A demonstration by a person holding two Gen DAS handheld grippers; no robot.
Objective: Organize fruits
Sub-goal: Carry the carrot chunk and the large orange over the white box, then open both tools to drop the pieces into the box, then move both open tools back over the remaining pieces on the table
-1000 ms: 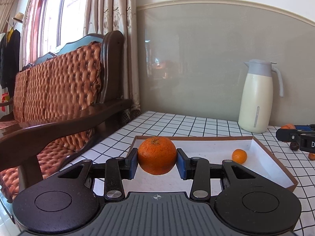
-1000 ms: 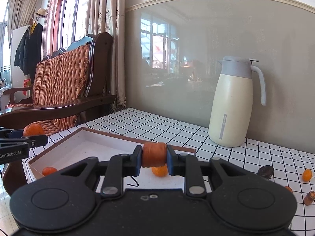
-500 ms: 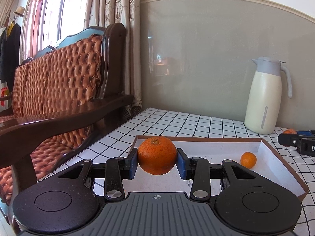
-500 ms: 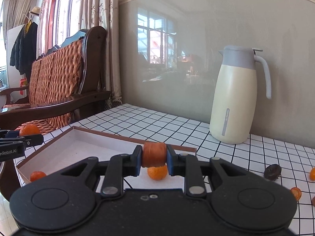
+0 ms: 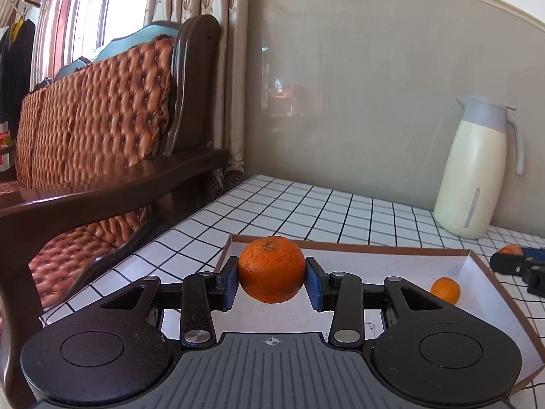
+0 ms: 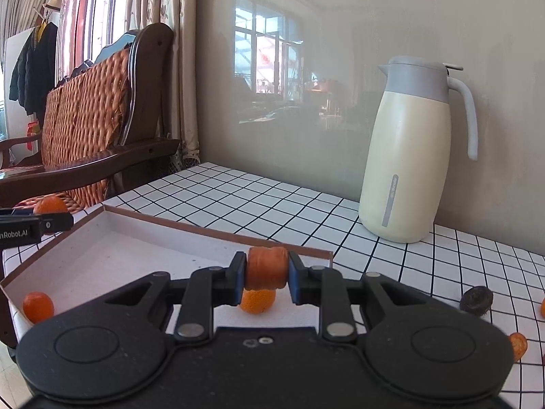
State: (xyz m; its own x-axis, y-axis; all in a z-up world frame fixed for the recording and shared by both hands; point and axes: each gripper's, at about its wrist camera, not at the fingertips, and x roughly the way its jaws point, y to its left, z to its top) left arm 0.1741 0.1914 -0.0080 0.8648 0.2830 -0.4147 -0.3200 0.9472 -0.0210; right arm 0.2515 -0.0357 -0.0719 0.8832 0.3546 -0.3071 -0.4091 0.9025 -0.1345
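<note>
My left gripper point(image 5: 271, 281) is shut on a large orange point(image 5: 271, 268) and holds it above the near left end of the shallow white box point(image 5: 391, 259). A small orange fruit point(image 5: 445, 289) lies inside the box at the right. My right gripper point(image 6: 266, 277) is shut on a small orange-brown cylindrical fruit piece point(image 6: 266, 267), above the box's right part point(image 6: 136, 238). Two small orange fruits point(image 6: 257, 301) point(image 6: 38, 306) lie in the box below. The left gripper with its orange point(image 6: 50, 204) shows at the far left of the right wrist view.
A cream thermos jug point(image 6: 408, 156) stands at the back of the checked table point(image 6: 272, 204). A dark round fruit point(image 6: 476, 300) and orange pieces point(image 6: 517, 346) lie on the table at right. A wooden sofa point(image 5: 102, 119) stands beside the table's left edge.
Both grippers moved forward and a little left over the box, each still holding its fruit. The jug looms larger in the right wrist view.
</note>
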